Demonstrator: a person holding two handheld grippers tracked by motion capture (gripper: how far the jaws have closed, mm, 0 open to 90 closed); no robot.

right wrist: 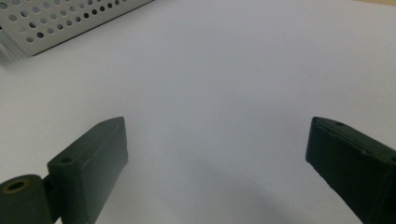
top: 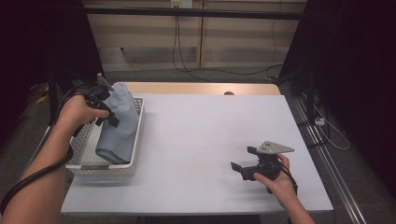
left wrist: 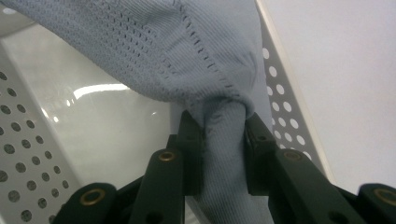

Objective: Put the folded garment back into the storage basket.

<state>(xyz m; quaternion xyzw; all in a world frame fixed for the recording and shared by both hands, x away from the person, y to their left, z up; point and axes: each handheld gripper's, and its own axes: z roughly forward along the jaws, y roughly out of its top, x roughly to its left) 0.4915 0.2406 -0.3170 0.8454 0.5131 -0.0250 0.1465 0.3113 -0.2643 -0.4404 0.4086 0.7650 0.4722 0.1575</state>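
A pale blue knitted garment [top: 119, 123] hangs out of the white perforated basket [top: 135, 156] at the table's left. My left gripper [top: 108, 112] is shut on a bunched fold of it above the basket. Seen from the left gripper view, the blue cloth [left wrist: 224, 135] is pinched between the two black jaws, and the rest drapes over the basket wall [left wrist: 280, 98]. My right gripper [top: 243, 158] rests low over the white table [top: 205, 135] near the front right, jaws wide open. In the right gripper view the gripper [right wrist: 217, 144] has nothing between its fingers.
A corner of the perforated basket [right wrist: 56, 21] lies at the top left of the right gripper view. Beyond the table runs a wooden edge [top: 201, 87], with cables [top: 187, 65] on the floor behind it. A metal rail [top: 322, 149] borders the right side.
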